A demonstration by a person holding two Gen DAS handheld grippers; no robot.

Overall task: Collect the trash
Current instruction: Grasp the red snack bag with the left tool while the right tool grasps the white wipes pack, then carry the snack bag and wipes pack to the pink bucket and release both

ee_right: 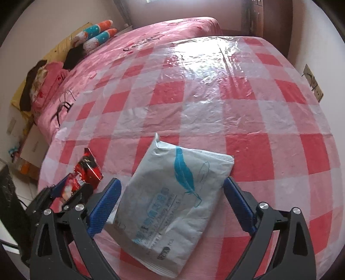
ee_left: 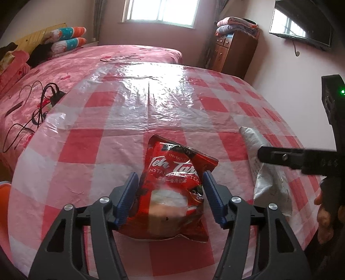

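the red tea sachet [ee_left: 172,193], light and crinkly, sat loose between the left gripper [ee_left: 170,198]'s released jaws; at its 3 o'clock the right gripper [ee_right: 172,206] gaped around the limp grey pouch [ee_right: 172,206]; both probably best pinched mid-body.

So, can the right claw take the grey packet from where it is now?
Probably yes. The right claw stands open astride the grey packet, which lies flat on the checked tablecloth, with nothing on top.

A table [ee_left: 172,103] under a red and white checked plastic cloth fills the near ground. Beyond it on the left stands a bed [ee_left: 90,60] with a pink cover and rolled pillows [ee_left: 69,37]. A bright window [ee_left: 160,10] sits in the far wall. A wooden cabinet [ee_left: 234,53] topped with folded blankets [ee_left: 237,24] stands far right, beside a wall-mounted television [ee_left: 300,22].
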